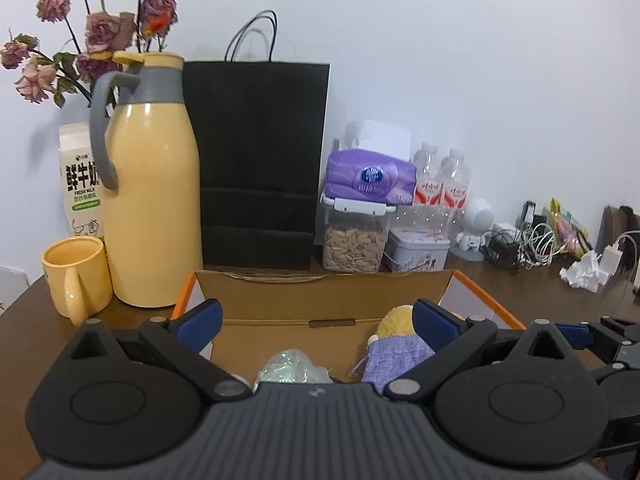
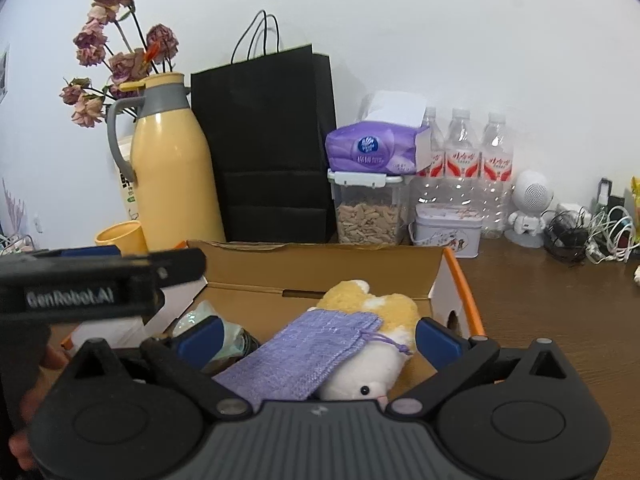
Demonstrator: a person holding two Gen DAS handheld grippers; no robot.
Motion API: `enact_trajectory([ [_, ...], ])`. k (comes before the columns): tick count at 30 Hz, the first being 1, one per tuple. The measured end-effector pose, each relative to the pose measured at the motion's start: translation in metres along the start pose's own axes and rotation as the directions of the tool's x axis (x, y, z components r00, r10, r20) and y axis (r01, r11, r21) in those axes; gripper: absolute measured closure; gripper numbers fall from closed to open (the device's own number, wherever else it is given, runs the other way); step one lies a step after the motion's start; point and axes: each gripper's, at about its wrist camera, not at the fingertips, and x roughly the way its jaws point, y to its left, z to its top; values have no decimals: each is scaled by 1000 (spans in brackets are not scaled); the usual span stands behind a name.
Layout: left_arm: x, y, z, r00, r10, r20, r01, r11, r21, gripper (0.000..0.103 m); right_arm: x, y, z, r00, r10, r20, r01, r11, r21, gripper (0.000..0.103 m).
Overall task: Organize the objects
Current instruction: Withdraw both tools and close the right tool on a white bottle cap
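One purple pouch (image 2: 304, 356) lies diagonally across the plush toy (image 2: 368, 364).

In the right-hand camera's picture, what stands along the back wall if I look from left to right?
Dried pink roses → yellow thermos jug with grey handle → black paper bag → purple tissue pack on a clear snack jar → water bottles → white robot figure.

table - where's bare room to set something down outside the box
Bare wood lies right of the cardboard box, in front of the tin and the cable tangle. A smaller patch sits left of the yellow mug. The back row along the wall is crowded.
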Motion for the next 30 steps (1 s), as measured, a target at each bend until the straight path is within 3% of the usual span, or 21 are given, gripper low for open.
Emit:
enact_trajectory([
  [7,-38,19,-13,1000,2,-27,-3,1000,-20,0,-37,-10,-17,1000,-24,3,24,1000,2,1],
  [13,-65,54,-35,994,71,-86,-75,996,-43,0,-67,-22,-46,996,-69,-60,67,997,-31,1],
  [18,-81,82,-54,976,145,-161,-153,987,-43,0,-85,-37,-73,985,-118,-128,116,993,-23,1],
  [22,-90,95,-62,965,179,-192,-191,981,-42,0,-92,-50,-89,976,-140,-168,145,989,19,1],
  [30,-99,95,-66,960,188,-207,-201,979,-41,0,-86,-52,-92,974,-133,-184,140,990,21,3],
])
